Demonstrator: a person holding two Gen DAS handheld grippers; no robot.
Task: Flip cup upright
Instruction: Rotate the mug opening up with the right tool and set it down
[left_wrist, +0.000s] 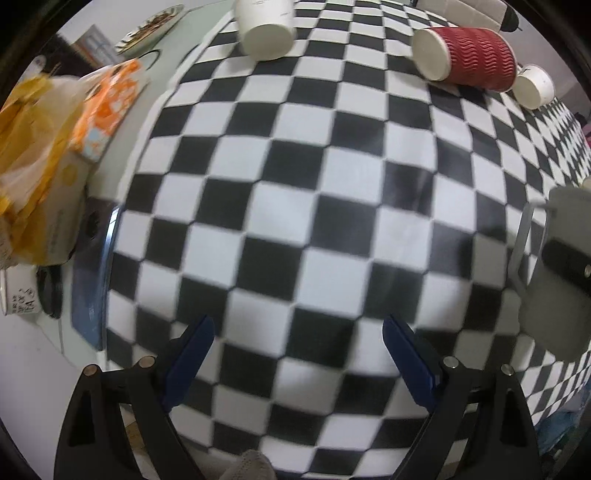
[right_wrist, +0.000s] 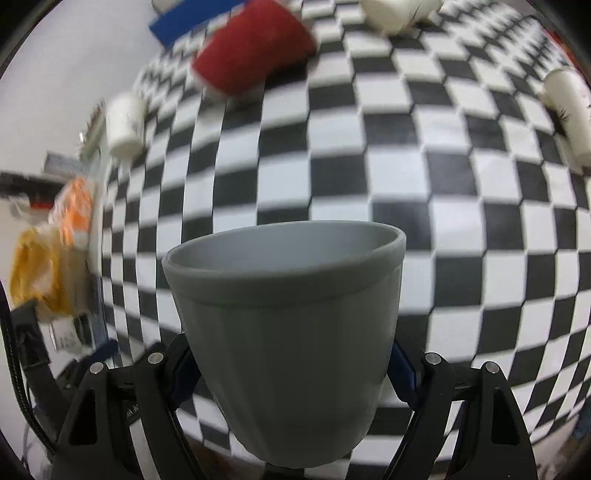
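Observation:
A grey plastic cup (right_wrist: 288, 317) sits between the blue pads of my right gripper (right_wrist: 291, 365), which is shut on it. The cup's open rim faces away and upward, and it is held above the checkered cloth (right_wrist: 424, 192). My left gripper (left_wrist: 295, 354) is open and empty over the checkered cloth (left_wrist: 295, 192). At the right edge of the left wrist view a grey object (left_wrist: 557, 273) with the other gripper's parts shows; I cannot tell it apart clearly.
A red ribbed cup (left_wrist: 469, 59) lies on its side at the back, also in the right wrist view (right_wrist: 251, 48). White paper cups (left_wrist: 266, 29) (left_wrist: 535, 86) (right_wrist: 123, 123) (right_wrist: 569, 110) lie around it. Orange and yellow packets (left_wrist: 55, 122) sit off the cloth's left edge.

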